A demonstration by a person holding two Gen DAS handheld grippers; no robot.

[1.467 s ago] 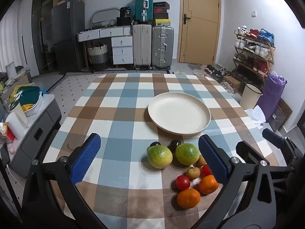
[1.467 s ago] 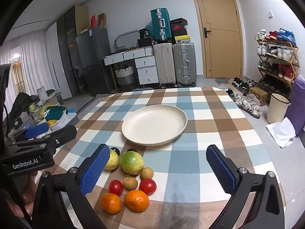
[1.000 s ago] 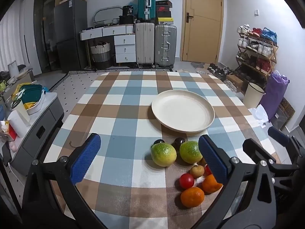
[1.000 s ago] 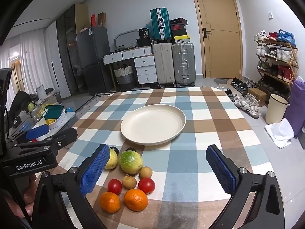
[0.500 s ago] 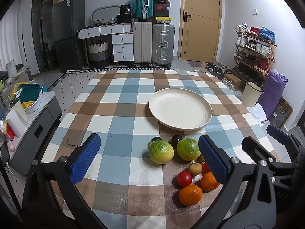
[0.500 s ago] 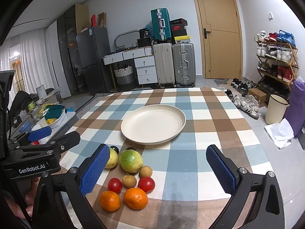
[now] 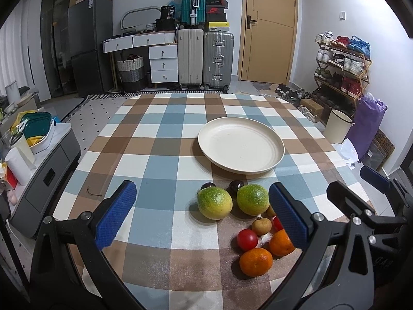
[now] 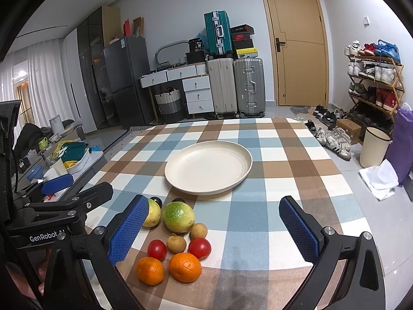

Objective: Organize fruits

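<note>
An empty cream plate (image 7: 241, 146) (image 8: 208, 165) sits mid-table on the checked cloth. In front of it lies a cluster of fruit: two green-yellow round fruits (image 7: 214, 203) (image 8: 179, 216), two dark plums (image 7: 235, 184), two tomatoes (image 8: 199, 248), two small brown fruits (image 8: 176, 243) and two oranges (image 7: 255, 261) (image 8: 184, 266). My left gripper (image 7: 202, 215) hovers open above the near table, the fruit toward its right finger. My right gripper (image 8: 213, 230) is open too, above the fruit cluster. Nothing is held.
The table's left edge borders a grey cabinet (image 7: 49, 162) with containers. Right of the table are a bin (image 7: 338, 126), a purple bag and a shoe rack (image 8: 374, 82). Suitcases and drawers stand at the far wall.
Both views have shifted only slightly; the fruit and plate stay where they were and both grippers remain open.
</note>
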